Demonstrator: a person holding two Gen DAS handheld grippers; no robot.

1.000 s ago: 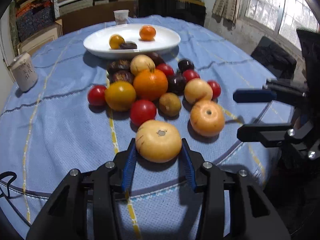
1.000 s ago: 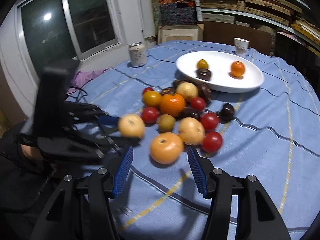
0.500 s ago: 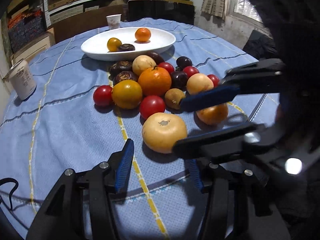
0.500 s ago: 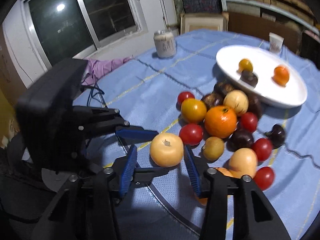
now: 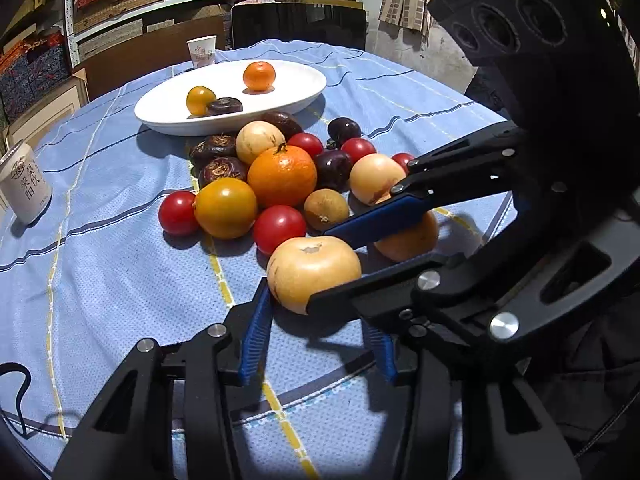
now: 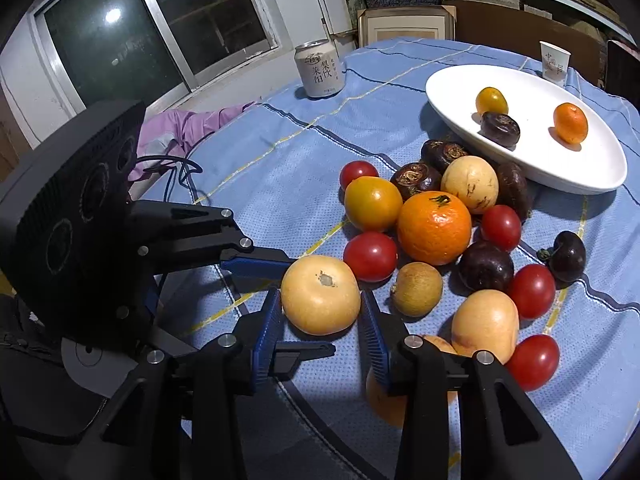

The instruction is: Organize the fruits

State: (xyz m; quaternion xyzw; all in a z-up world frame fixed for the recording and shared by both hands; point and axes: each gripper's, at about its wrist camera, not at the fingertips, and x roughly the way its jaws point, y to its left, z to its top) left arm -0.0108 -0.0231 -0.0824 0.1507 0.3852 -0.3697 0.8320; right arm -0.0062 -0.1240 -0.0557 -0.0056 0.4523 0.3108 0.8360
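A pale yellow round fruit point(image 5: 313, 274) lies on the blue cloth at the near edge of a heap of fruits. It also shows in the right wrist view point(image 6: 321, 295). My right gripper point(image 6: 322, 332) has its blue pads either side of this fruit, close to touching it. My left gripper point(image 5: 316, 344) is open, its pads just short of the same fruit, and the right gripper crosses over it. The heap holds a big orange point(image 5: 282, 176), red tomatoes and dark fruits. A white plate point(image 5: 288, 96) behind holds three fruits.
A drink can point(image 5: 24, 184) stands at the left on the cloth, and a paper cup point(image 5: 201, 51) behind the plate. A black cable point(image 6: 168, 168) and purple cloth lie by the table's edge. Shelves and a window surround the round table.
My right gripper swung from the orange-yellow fruit over to the pale yellow fruit and closed in around it. My left gripper backed off slightly from that fruit.
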